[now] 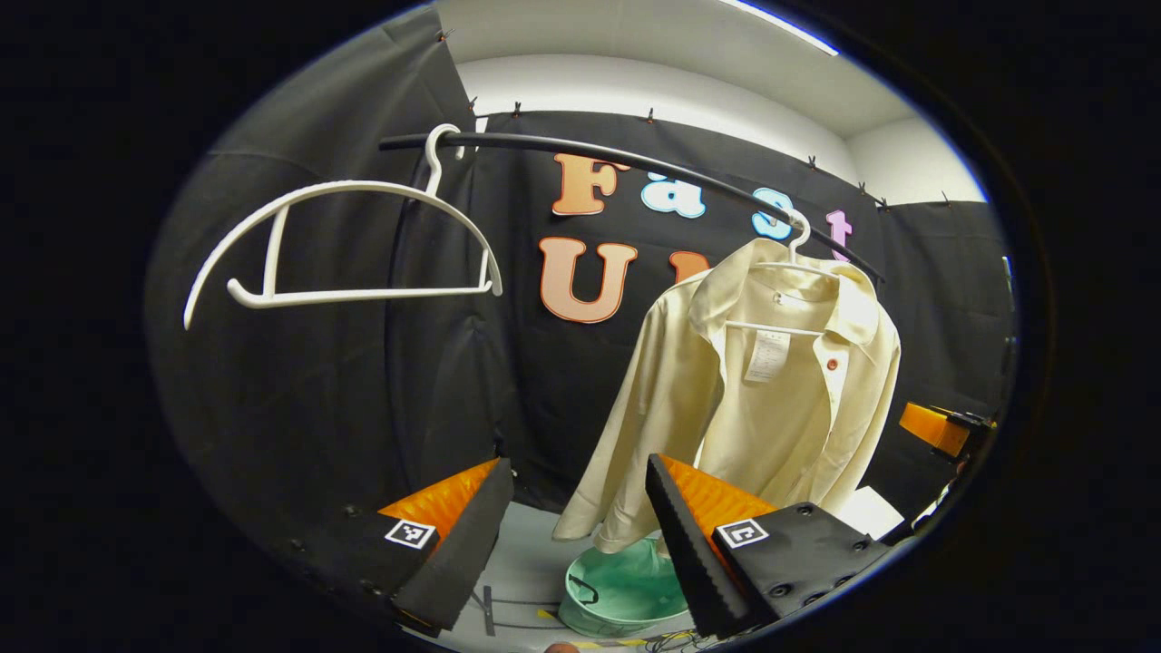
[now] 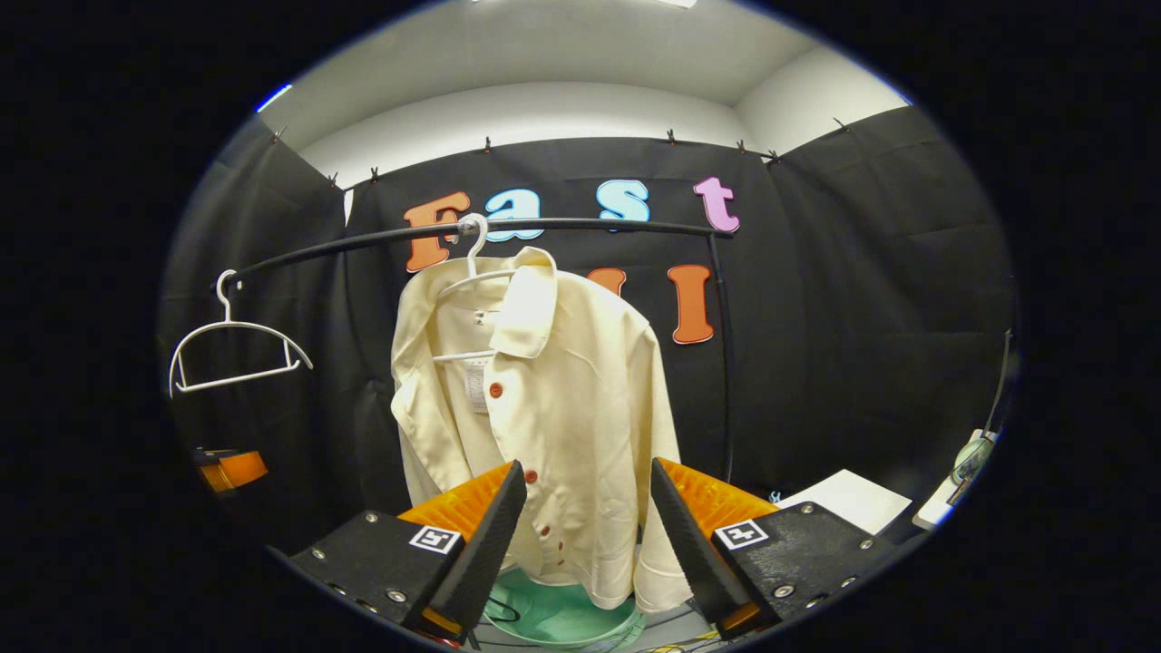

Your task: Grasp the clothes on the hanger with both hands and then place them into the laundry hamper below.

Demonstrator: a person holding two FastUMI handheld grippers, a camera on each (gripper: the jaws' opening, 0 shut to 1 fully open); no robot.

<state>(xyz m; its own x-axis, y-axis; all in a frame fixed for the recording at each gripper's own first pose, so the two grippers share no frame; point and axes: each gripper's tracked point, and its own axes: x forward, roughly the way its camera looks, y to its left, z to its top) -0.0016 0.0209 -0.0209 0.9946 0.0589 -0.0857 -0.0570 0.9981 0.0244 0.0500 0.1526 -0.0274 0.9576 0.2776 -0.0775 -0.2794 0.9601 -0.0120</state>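
My left fingers (image 1: 578,535) and my right fingers (image 2: 585,540) are both spread wide, holding nothing. The cream shirt (image 2: 535,399) hangs on its white hanger (image 2: 472,272) from the black rail (image 2: 562,225), above the green hamper (image 1: 626,589). An empty hanger (image 1: 354,245) hangs near the rail's other end.

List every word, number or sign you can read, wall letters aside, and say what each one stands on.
Inside the cream shirt, the care label: print too small to read.
On the left gripper and right gripper, each square marker: a coded pattern, no words.
No other readable text.
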